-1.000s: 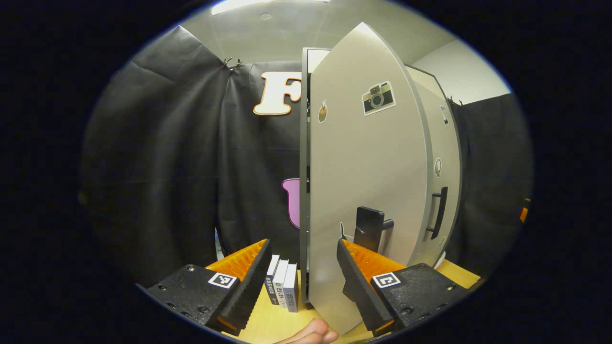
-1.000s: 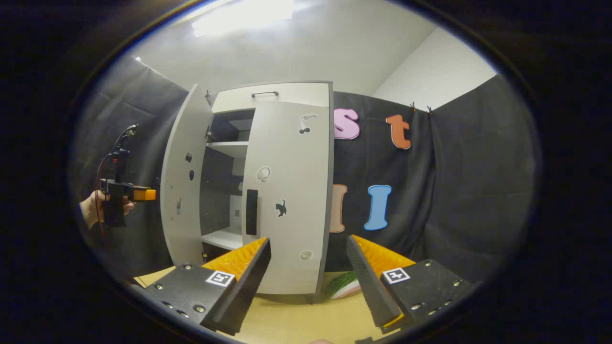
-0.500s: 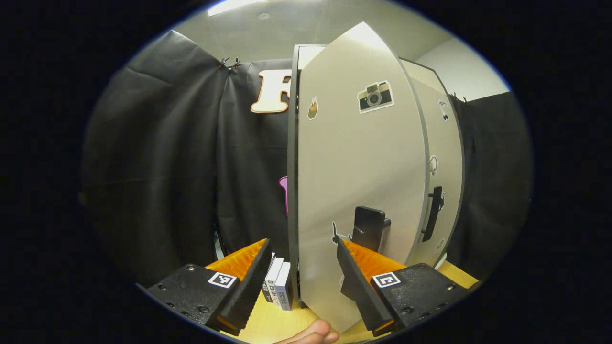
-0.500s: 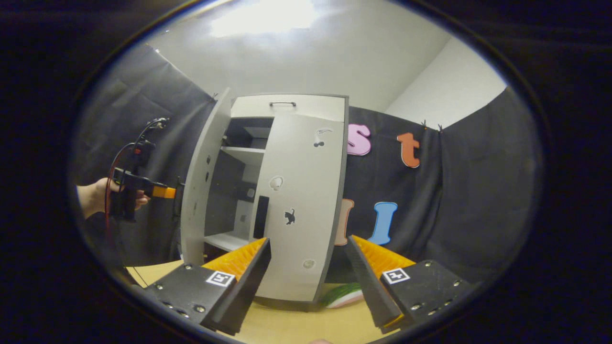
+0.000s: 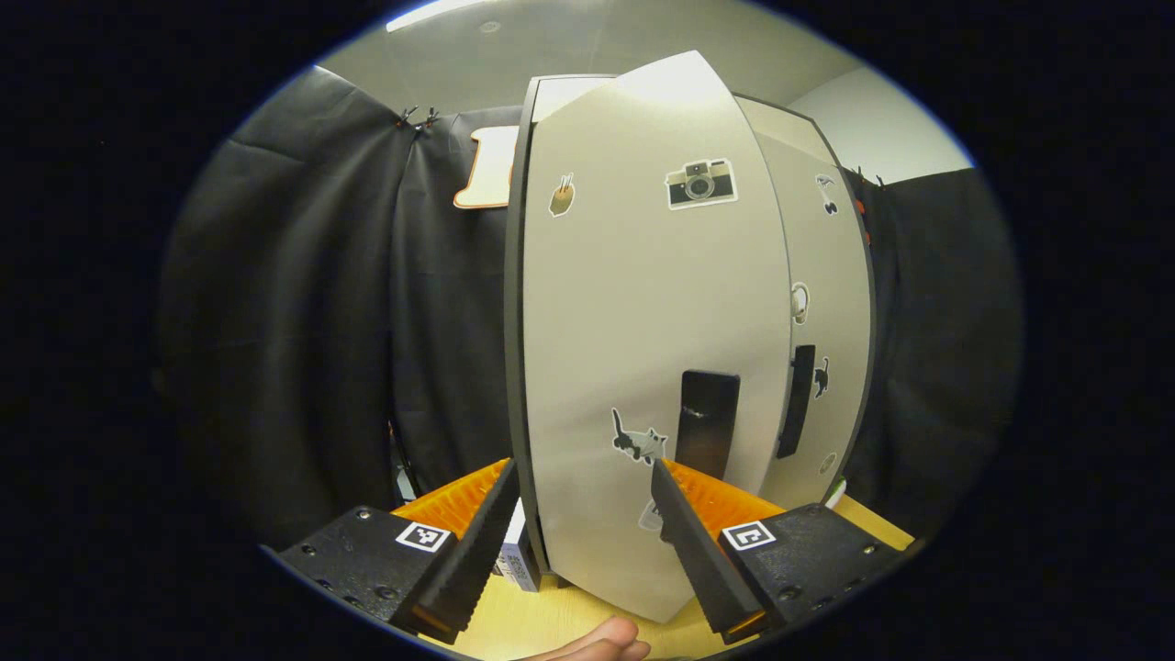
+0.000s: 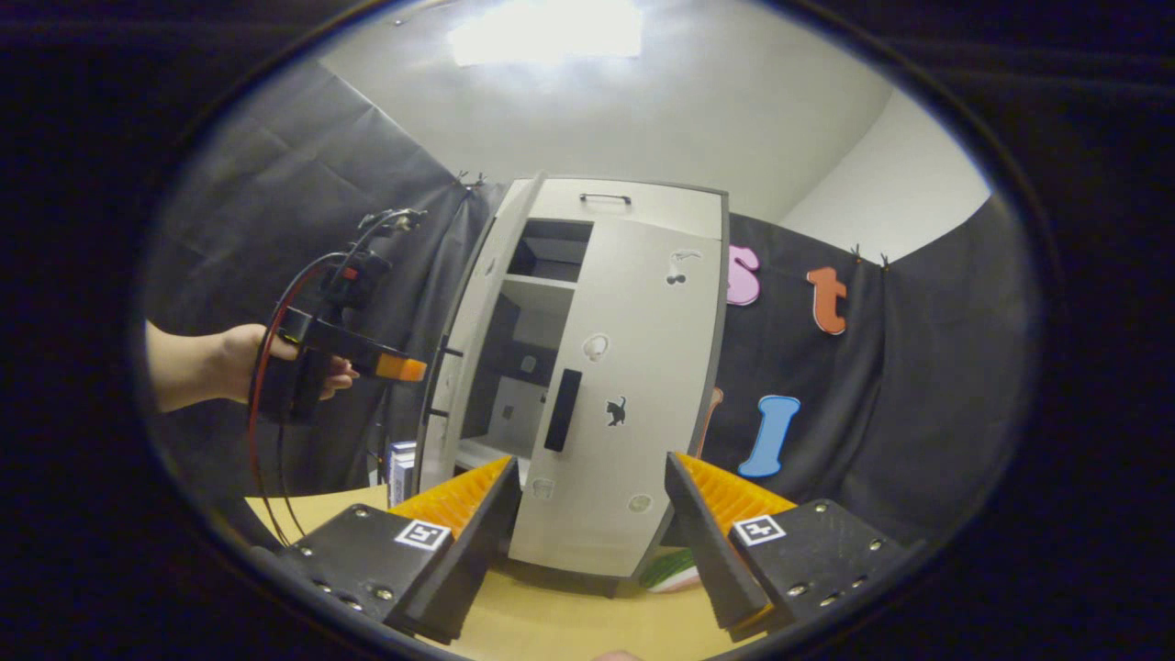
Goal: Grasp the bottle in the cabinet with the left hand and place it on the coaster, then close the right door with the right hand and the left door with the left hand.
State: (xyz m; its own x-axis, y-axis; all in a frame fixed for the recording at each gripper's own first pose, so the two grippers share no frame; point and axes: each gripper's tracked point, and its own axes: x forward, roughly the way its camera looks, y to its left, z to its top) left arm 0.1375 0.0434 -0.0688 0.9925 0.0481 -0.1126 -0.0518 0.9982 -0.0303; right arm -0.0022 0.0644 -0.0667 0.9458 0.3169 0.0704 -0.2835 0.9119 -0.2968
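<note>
The grey cabinet (image 6: 643,197) stands on the wooden table. Its right door (image 6: 633,395) lies flat against the front, with a black handle (image 6: 561,422). The left door (image 5: 643,321) stands a little ajar, and shelves show through the gap (image 6: 532,303). My left gripper (image 5: 583,542) is open, right in front of that door's outer face, below its black handle (image 5: 707,431). In the right gripper view a hand holds the left gripper (image 6: 404,369) just left of the door; I cannot tell if it touches. My right gripper (image 6: 592,542) is open and holds nothing, back from the cabinet.
A few books (image 5: 519,560) stand left of the cabinet's foot, books (image 6: 401,468) also in the right gripper view. A green and white thing (image 6: 675,569) lies by the cabinet's right corner. A thumb (image 5: 597,643) shows at the bottom edge. Black cloth hangs behind.
The left door has swung much further towards the cabinet, with my left gripper following it. The right gripper's view has shifted, so the cabinet sits more to the right and looks smaller.
</note>
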